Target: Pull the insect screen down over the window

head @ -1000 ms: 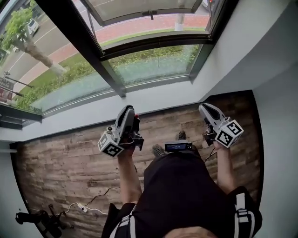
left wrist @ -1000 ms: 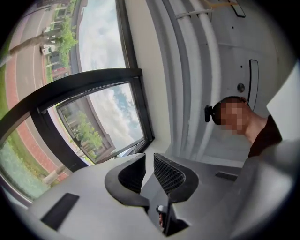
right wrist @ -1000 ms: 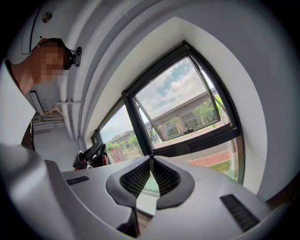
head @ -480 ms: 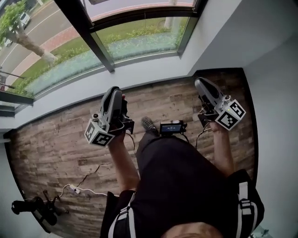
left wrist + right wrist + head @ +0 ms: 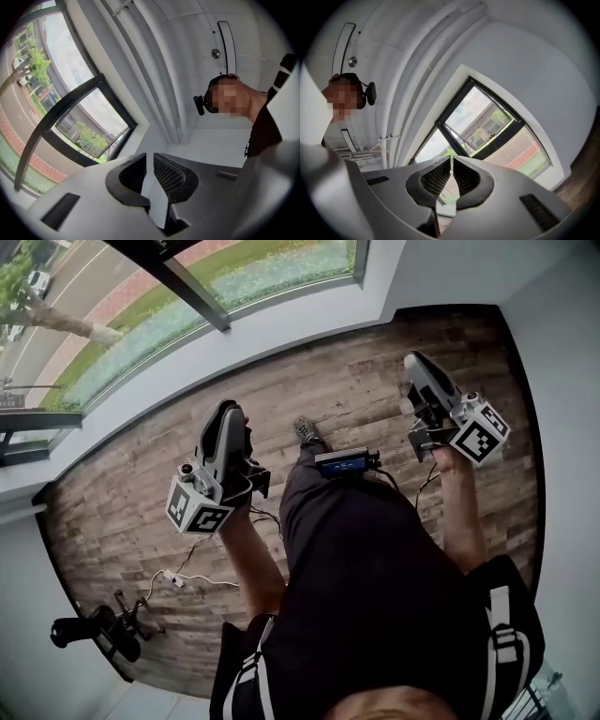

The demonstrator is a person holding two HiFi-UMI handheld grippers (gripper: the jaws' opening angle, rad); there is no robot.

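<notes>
Window (image 5: 112,329) lies beyond the floor's (image 5: 122,521) far edge, well apart from both grippers: left gripper (image 5: 226,411) with jaws slightly parted and empty, right gripper (image 5: 416,360) with jaws closed on nothing.

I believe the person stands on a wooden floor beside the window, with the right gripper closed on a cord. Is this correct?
No cord: the right gripper view shows the right gripper with jaws shut on nothing. The wooden floor and the window are as you say.
</notes>
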